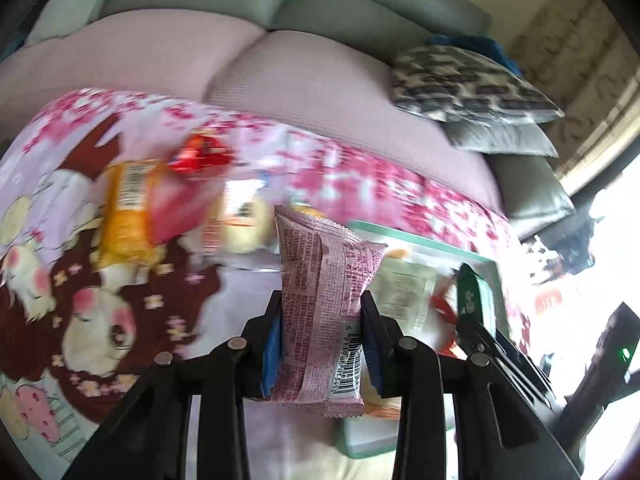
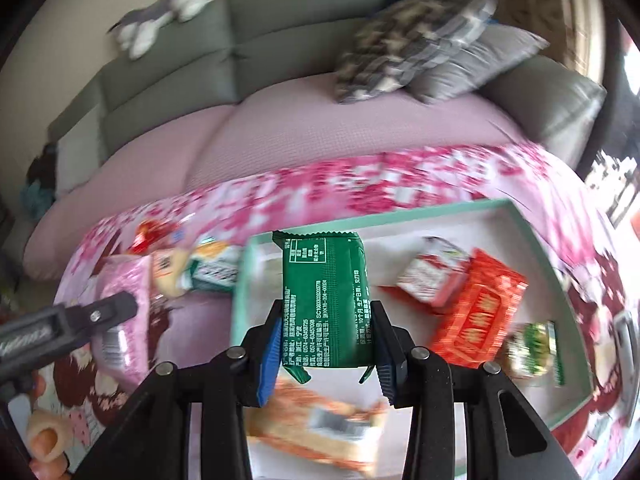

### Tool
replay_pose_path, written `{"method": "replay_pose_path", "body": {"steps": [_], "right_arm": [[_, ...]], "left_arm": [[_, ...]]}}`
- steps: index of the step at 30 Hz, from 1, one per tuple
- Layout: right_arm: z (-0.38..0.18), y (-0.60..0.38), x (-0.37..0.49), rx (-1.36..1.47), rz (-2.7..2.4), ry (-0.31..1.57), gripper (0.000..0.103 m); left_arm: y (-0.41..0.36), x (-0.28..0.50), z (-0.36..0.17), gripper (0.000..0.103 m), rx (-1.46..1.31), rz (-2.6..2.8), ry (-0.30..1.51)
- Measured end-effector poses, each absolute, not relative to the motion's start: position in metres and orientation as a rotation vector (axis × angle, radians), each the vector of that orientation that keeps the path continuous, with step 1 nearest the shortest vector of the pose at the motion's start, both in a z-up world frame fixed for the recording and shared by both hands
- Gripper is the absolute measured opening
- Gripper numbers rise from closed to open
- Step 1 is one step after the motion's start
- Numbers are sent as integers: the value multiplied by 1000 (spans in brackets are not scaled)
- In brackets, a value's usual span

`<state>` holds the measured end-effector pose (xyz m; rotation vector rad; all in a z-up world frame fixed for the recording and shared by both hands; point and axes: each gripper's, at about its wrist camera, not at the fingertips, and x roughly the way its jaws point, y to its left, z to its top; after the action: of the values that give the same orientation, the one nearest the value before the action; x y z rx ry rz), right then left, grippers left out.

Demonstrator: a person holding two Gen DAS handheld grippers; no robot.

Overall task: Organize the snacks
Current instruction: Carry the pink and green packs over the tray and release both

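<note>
My left gripper (image 1: 322, 312) is shut on a pink snack packet (image 1: 324, 300), held upright above the table; it also shows in the right wrist view (image 2: 124, 312). My right gripper (image 2: 326, 316) is shut on a green snack packet (image 2: 324, 300), held over the mint-green tray (image 2: 440, 210); the green packet also shows in the left wrist view (image 1: 470, 300). In the tray lie an orange-red packet (image 2: 476, 312), a red-and-white packet (image 2: 428, 276), a green-and-white packet (image 2: 536, 348) and an orange packet (image 2: 320, 428).
Loose snacks lie on the floral tablecloth (image 1: 340, 160): a yellow packet (image 1: 128, 216), a red packet (image 1: 200, 156), a pale bun packet (image 1: 244, 220). A pink-covered sofa (image 2: 280, 128) with cushions (image 2: 420, 40) stands behind. A plush toy (image 2: 160, 12) sits on the sofa back.
</note>
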<state>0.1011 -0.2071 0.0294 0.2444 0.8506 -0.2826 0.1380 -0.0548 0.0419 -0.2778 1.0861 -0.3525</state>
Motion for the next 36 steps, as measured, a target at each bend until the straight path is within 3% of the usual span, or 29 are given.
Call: {"method": "replay_pose_path", "body": {"steps": [14, 25, 26, 28, 36], "right_arm": [[20, -315, 71, 392, -502, 857, 43], [9, -338, 71, 438, -515, 872, 43], [9, -338, 71, 439, -515, 872, 43], [10, -340, 70, 440, -518, 865, 43], [14, -340, 68, 442, -511, 860, 43]], "left_arm": [[-181, 136, 33, 37, -102, -541, 1111], [-209, 156, 19, 38, -103, -520, 1131], [-210, 157, 19, 40, -105, -517, 1123], [-209, 157, 19, 65, -111, -507, 1127], [-196, 149, 33, 69, -117, -487, 1100]]}}
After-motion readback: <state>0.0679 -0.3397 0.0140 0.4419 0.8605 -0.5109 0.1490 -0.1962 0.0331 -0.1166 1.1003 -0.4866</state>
